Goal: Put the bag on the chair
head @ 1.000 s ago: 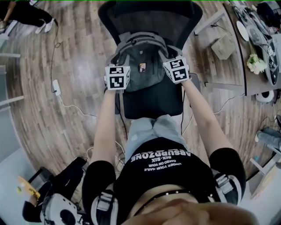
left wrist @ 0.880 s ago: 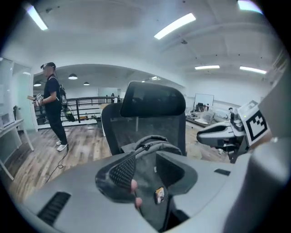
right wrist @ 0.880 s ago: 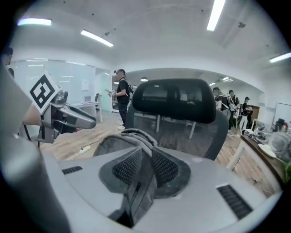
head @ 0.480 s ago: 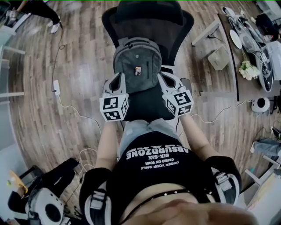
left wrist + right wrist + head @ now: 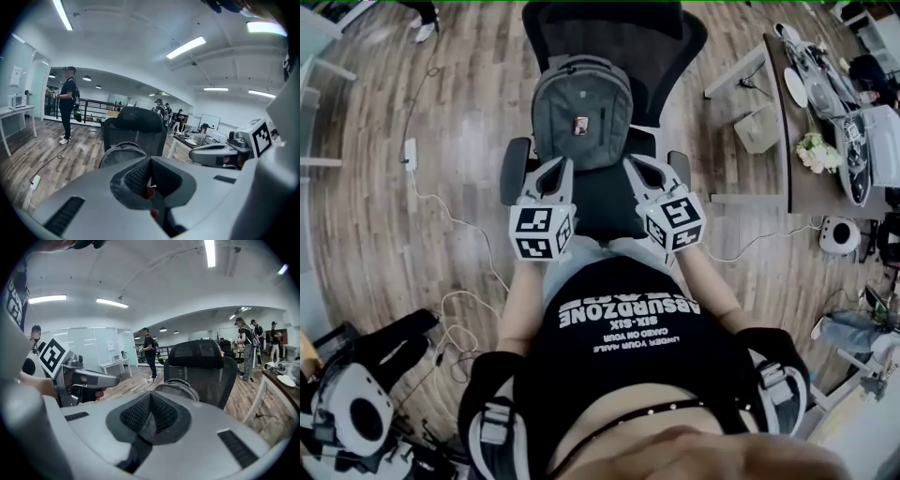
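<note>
The grey backpack (image 5: 581,112) stands upright on the seat of the black mesh office chair (image 5: 609,37), leaning on the backrest. Both grippers hang in front of the chair, pulled back from the bag and touching nothing. My left gripper (image 5: 555,171) is shut, its jaws having just closed on nothing. My right gripper (image 5: 639,169) is shut and empty too. In the left gripper view the meshed pads (image 5: 140,176) meet, with the backpack (image 5: 123,151) and chair (image 5: 140,123) beyond. The right gripper view shows its closed pads (image 5: 161,411) below the backpack (image 5: 177,386) and chair (image 5: 201,363).
A cluttered desk (image 5: 825,178) with flowers (image 5: 814,150) stands at the right, a cardboard box (image 5: 757,127) beside it. A power strip (image 5: 410,152) and cables (image 5: 459,300) lie on the wooden floor at left. People (image 5: 68,103) (image 5: 149,350) stand farther off.
Both grippers let go of the backpack, drew back toward the person and shut. The backpack stays upright on the chair seat.
</note>
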Demonstrator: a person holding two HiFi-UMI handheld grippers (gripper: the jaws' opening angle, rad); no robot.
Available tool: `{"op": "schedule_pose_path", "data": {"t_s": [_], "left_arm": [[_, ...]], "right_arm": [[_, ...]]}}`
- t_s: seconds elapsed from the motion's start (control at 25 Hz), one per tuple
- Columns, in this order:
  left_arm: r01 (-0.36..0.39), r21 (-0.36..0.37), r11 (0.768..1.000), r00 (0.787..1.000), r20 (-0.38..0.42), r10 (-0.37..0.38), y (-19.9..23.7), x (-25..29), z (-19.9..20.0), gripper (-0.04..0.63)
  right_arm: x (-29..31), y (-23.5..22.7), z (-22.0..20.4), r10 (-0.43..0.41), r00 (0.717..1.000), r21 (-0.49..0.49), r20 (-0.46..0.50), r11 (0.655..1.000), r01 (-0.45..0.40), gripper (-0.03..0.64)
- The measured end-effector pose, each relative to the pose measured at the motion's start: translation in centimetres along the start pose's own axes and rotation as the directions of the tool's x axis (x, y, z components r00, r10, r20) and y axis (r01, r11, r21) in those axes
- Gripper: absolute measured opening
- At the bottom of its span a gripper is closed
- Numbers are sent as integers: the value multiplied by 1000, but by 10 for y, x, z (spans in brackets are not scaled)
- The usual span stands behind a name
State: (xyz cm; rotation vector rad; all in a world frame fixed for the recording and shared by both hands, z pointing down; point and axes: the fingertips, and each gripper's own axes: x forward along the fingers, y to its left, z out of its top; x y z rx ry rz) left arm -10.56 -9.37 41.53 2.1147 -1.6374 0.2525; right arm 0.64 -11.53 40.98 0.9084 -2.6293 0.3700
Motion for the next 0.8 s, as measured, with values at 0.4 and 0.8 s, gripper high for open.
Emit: {"op": "schedule_pose_path", "data": {"t_s": [0.4,0.8], "left_arm": [[-18,-39,999,999,30,19,-49,-43,-19,17],[-34,-36,999,999,26,35,-69,-59,-32,17]], "right_arm": [[-58,22,-25,32,997,-67,-67,997,-36,15],[-75,29,-45,55,992,-61,-115,996,-63,15]]}}
